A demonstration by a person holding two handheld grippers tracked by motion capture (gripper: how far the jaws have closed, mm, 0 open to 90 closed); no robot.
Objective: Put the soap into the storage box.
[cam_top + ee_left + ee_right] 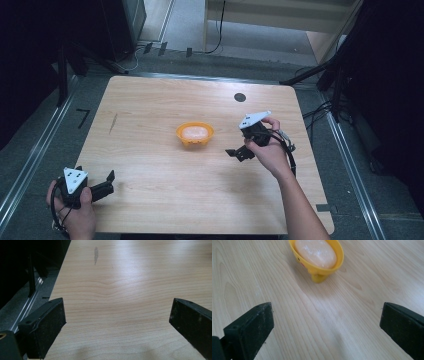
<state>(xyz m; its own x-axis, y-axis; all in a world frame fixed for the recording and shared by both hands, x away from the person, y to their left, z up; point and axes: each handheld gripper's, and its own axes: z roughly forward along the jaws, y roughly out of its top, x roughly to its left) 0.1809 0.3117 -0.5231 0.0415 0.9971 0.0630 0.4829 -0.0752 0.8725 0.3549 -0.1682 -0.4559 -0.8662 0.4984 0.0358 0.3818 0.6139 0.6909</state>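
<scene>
The room around my wooden surface (165, 190) is mostly black, so whatever stands along the left and right edges is hard for me to make out beyond dark stands and some cables. On the floor beyond the far edge I see a pale cabinet base, cut off by the top of the high view. A small dark disc (240, 97) sits on the surface near its far edge, and a thin dark streak (113, 123) marks the wood toward the left. My left gripper (111, 176) rests at the near left corner, its fingers (43, 326) spread wide over bare wood. My right gripper (232, 152) is held above the surface just right of centre, its fingers (252, 327) wide apart with nothing between them. Nothing stands between it and the yellow bowl (195, 134), which sits near the middle of the surface, a little way to the left of the right gripper. In the right gripper view the bowl (318, 257) is oval, on short feet, its far rim cut off by the frame. It holds a pale, whitish-orange lump (315, 252) that I cannot identify.
</scene>
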